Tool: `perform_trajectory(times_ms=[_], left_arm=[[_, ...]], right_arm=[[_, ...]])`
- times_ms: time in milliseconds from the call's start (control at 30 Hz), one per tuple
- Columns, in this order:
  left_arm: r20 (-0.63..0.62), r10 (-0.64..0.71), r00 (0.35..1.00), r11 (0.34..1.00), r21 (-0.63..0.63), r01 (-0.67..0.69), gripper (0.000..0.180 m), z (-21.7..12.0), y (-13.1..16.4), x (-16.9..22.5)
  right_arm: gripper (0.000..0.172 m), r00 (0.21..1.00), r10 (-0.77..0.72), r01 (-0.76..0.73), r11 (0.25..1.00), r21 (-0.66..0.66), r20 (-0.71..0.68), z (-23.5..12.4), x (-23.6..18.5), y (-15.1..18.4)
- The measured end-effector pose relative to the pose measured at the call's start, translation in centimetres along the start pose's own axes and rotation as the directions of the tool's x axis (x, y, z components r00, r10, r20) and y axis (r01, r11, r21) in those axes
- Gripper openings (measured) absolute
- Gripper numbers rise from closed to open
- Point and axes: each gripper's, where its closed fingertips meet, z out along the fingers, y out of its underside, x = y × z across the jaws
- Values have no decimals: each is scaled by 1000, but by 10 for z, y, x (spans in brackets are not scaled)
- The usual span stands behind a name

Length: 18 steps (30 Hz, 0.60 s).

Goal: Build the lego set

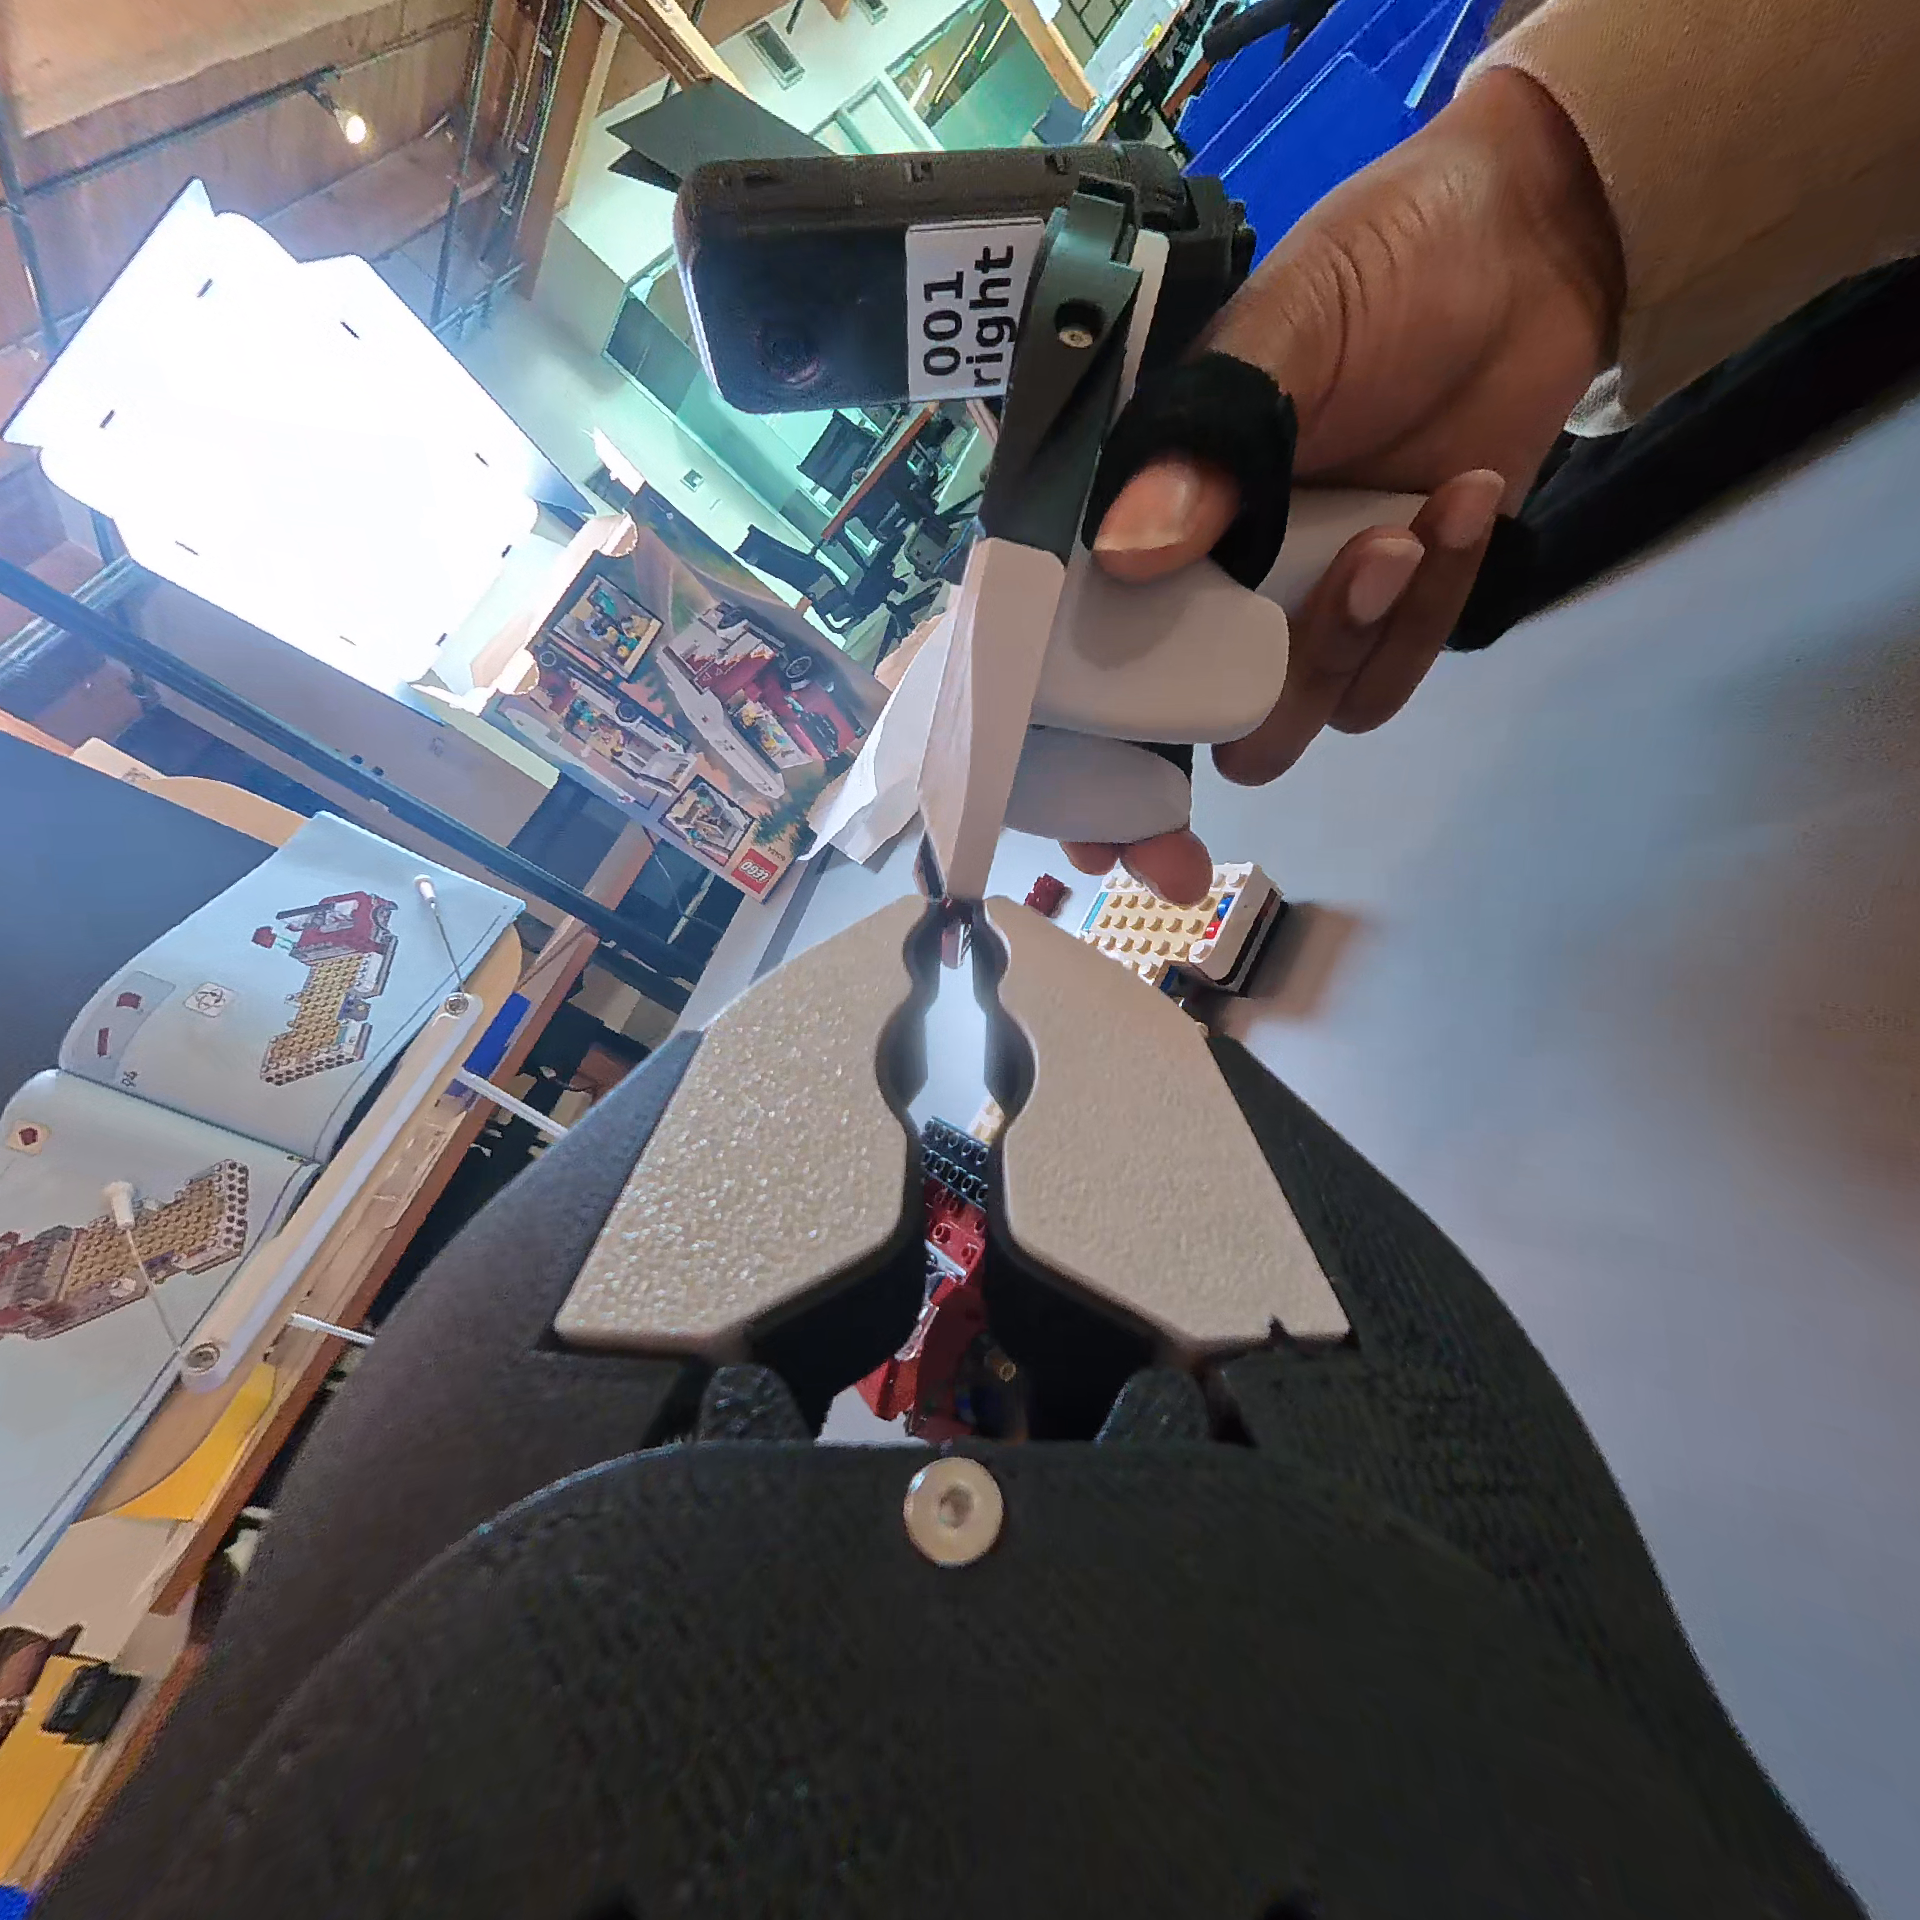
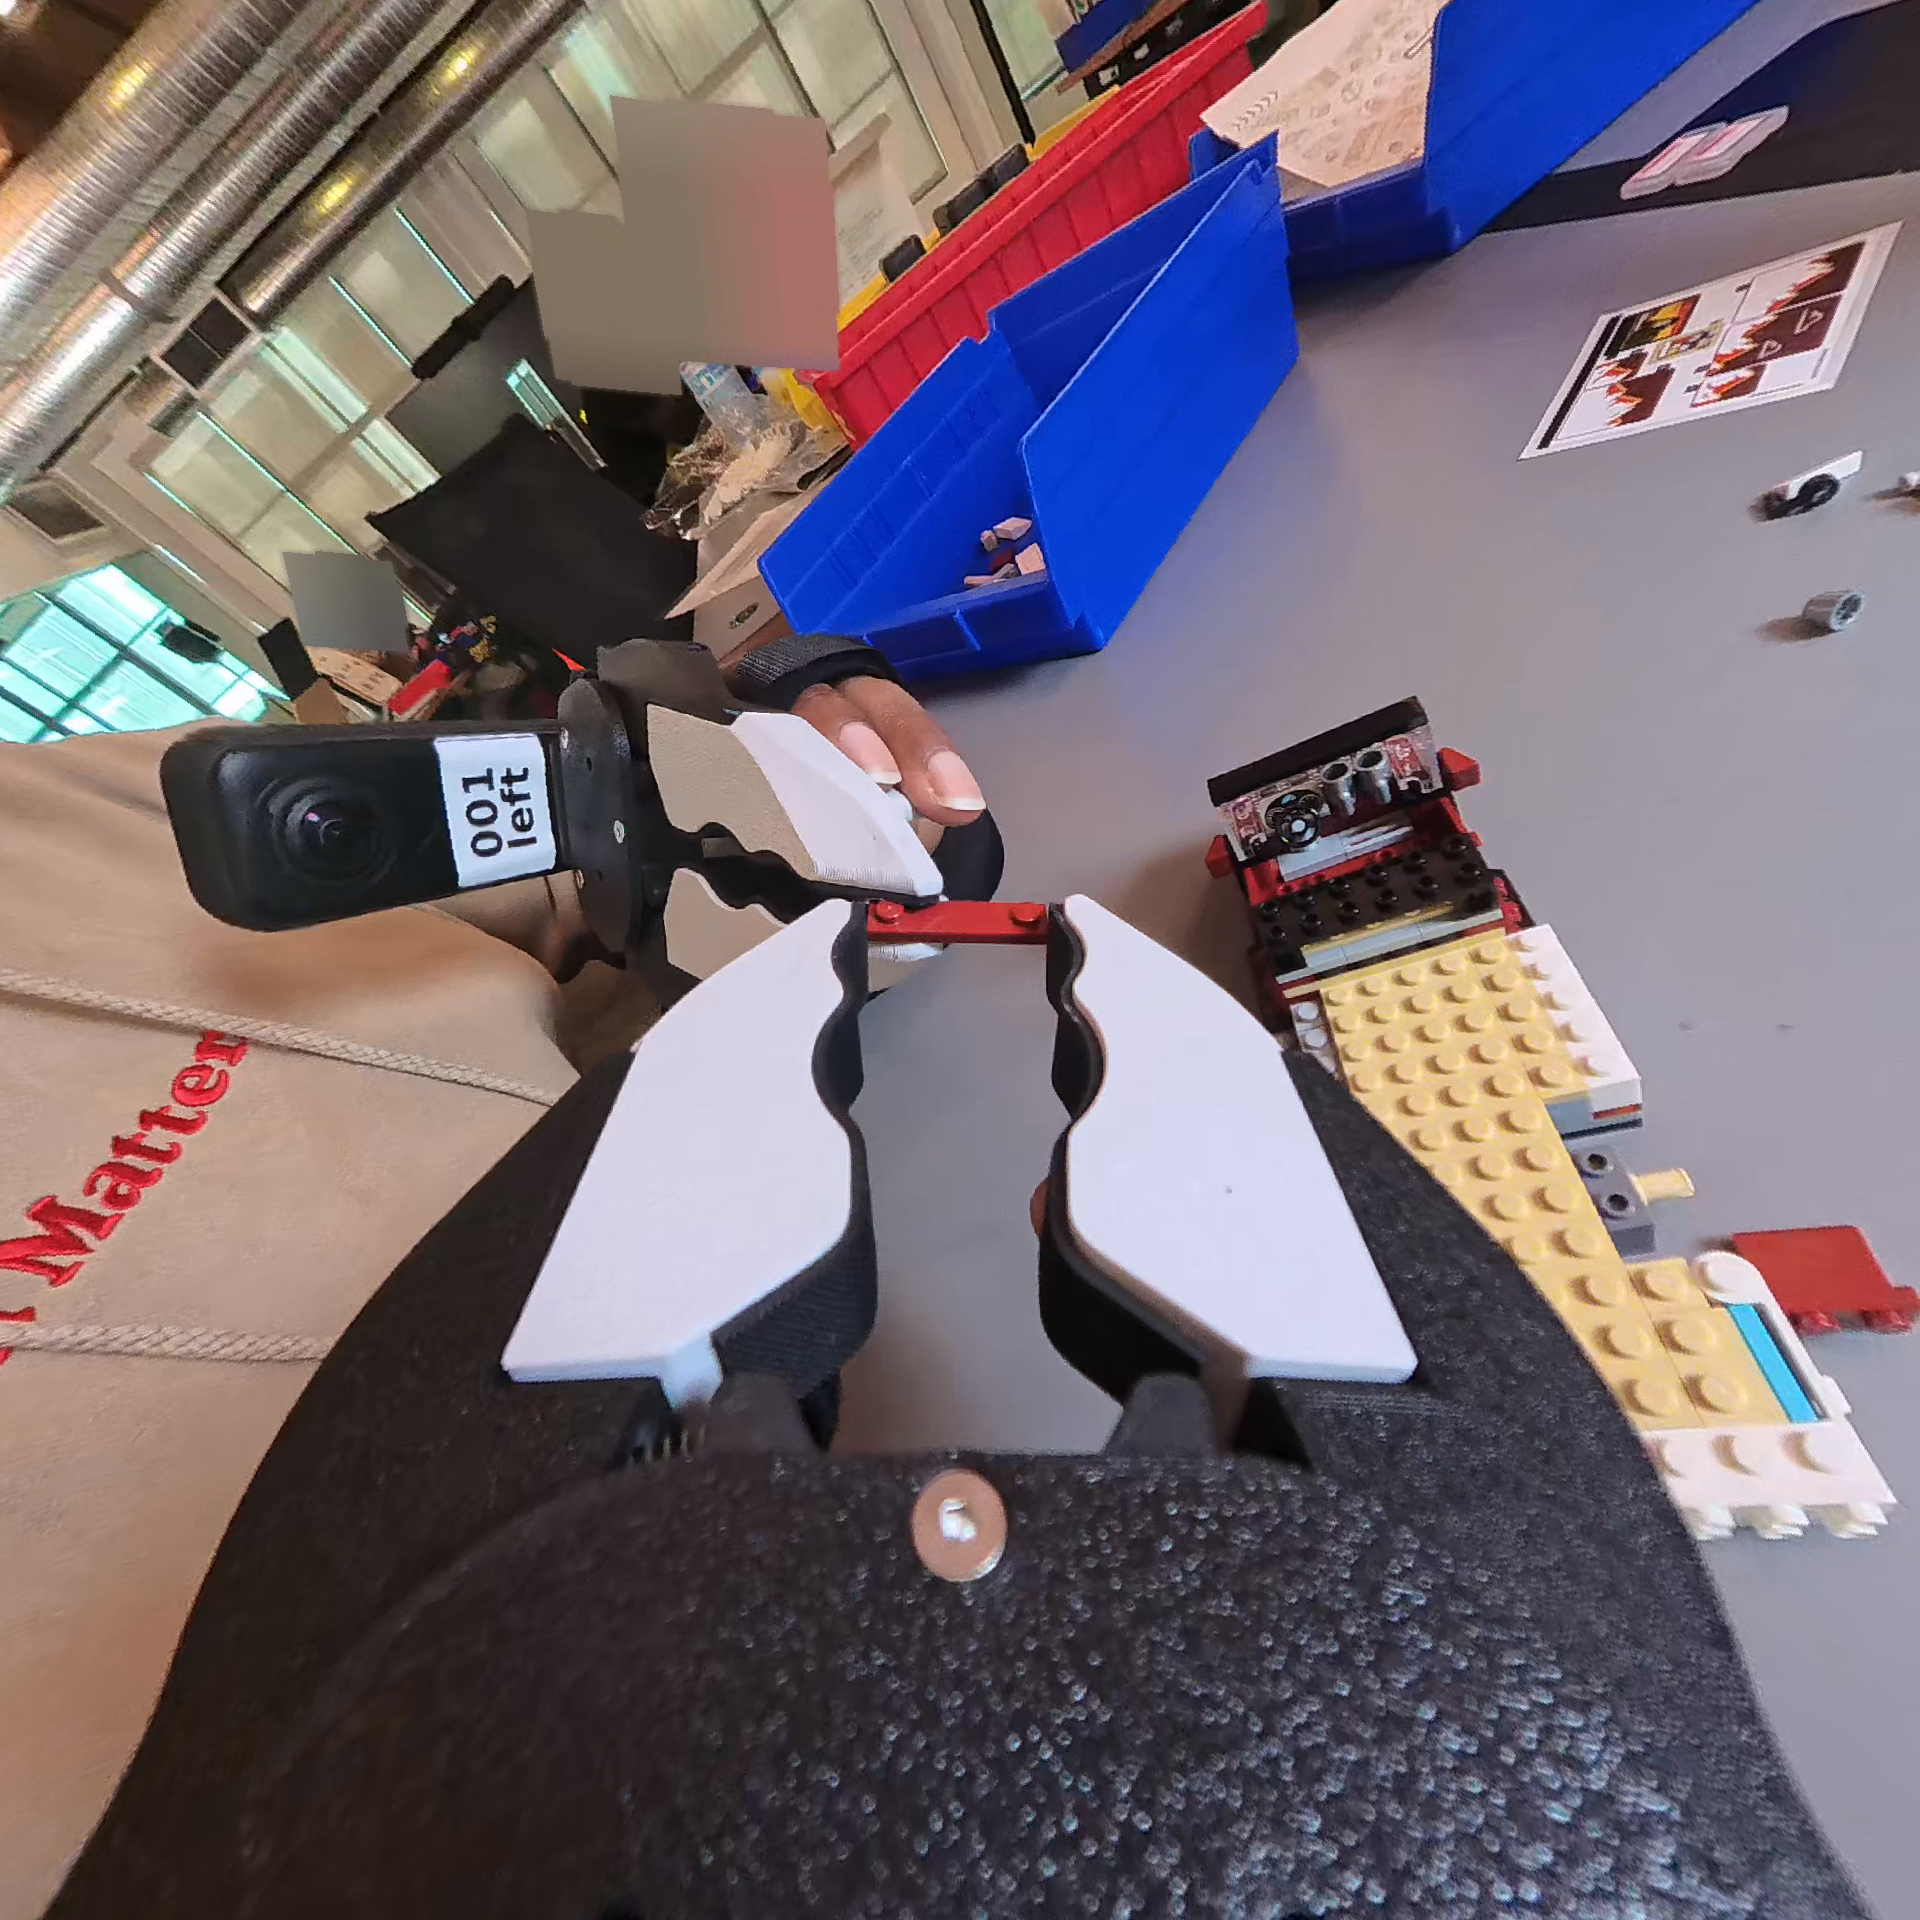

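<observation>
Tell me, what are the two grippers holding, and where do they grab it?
Both hold one thin dark red plastic building plate. The right gripper clamps its two short ends; the left gripper pinches its top and bottom near the left end.

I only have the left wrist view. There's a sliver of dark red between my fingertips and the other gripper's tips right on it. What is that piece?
Observer: A thin dark red plate, studded at both ends.
Operator: Does the right gripper have it?
Observer: Yes, the right gripper spans its length, one pad at each end.
Operator: And mine?
Observer: The left gripper pinches the plate's flat faces at one end.
</observation>
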Motion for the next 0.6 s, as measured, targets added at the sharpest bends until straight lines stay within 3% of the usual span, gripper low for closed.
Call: perform_trajectory(times_ms=[100, 167, 300, 500, 600], left_arm=[[-65, -91, 994, 996, -1, 91, 19, 1, 4, 2], [-108, -223, 969, 974, 6, 225, 30, -1, 8, -5], [-133, -427, 894, 904, -46, 425, 44, -6, 37, -38], [-274, -564, 779, 804, -395, 444, 87, -5, 122, -14], [-335, -539, 773, 812, -450, 371, 95, 4, 137, 1]], right_arm=[[33, 999, -35, 35, 999, 25, -3, -2, 3, -3], [33, 995, -84, 85, 996, 14, -46, -5, 10, -7], [33, 940, -280, 255, 956, -143, -195, -3, 40, -5], [33, 897, -397, 338, 900, -276, -196, 20, 67, 0], [33, 894, -407, 342, 891, -300, -188, 28, 77, 0]])
